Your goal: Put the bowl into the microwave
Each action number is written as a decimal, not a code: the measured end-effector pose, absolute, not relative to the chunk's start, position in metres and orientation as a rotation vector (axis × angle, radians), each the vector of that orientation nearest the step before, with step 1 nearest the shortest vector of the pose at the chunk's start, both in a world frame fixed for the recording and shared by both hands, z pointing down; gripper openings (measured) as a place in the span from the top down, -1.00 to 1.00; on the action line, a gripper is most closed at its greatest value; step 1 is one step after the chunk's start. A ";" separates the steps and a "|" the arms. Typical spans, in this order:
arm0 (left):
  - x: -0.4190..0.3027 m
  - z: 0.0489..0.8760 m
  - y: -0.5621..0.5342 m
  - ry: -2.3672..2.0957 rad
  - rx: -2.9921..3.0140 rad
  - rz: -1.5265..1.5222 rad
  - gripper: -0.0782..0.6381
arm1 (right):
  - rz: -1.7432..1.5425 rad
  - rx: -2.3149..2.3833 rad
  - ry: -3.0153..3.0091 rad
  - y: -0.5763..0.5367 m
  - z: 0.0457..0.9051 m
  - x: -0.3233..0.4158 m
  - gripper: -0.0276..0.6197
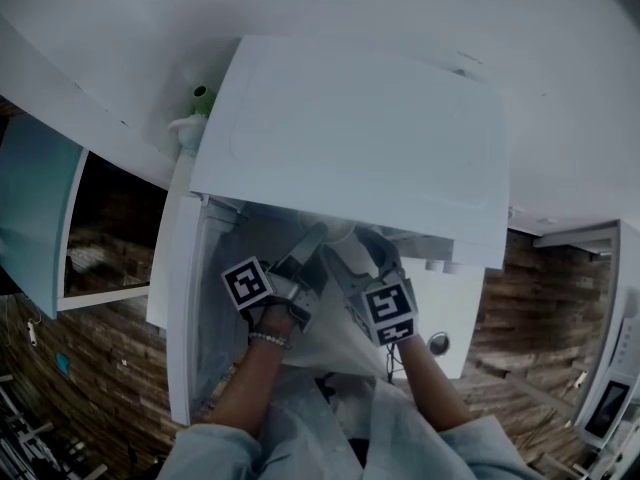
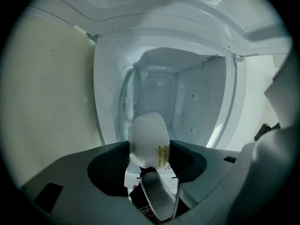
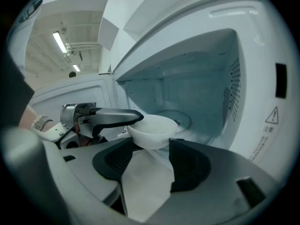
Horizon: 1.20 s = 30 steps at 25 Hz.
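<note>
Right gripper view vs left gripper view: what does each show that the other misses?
Only right gripper view: the left claw on the bowl rim, a warning label, ceiling lights. Only left gripper view: a yellow sticker on the bowl's outside. Both: the white bowl close in front, and the open microwave cavity behind it.

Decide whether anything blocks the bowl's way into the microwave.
Nothing visible does. The door is swung aside, and the bowl is right in front of the open cavity of the microwave, which holds only its turntable.
</note>
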<state>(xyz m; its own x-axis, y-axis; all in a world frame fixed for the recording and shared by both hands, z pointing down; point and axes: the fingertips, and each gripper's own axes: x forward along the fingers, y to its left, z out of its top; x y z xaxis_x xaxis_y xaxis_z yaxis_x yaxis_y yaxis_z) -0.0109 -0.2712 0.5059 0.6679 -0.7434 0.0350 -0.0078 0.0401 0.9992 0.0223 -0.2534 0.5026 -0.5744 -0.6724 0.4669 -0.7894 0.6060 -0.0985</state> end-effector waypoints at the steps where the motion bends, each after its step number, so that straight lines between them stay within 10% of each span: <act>1: -0.011 0.508 -0.273 -0.674 1.434 -0.630 0.10 | 0.418 1.175 -2.448 -0.255 0.503 0.022 0.14; 30: -0.010 0.511 -0.295 -0.649 1.420 -0.598 0.09 | 0.521 1.255 -2.425 -0.282 0.505 0.015 0.00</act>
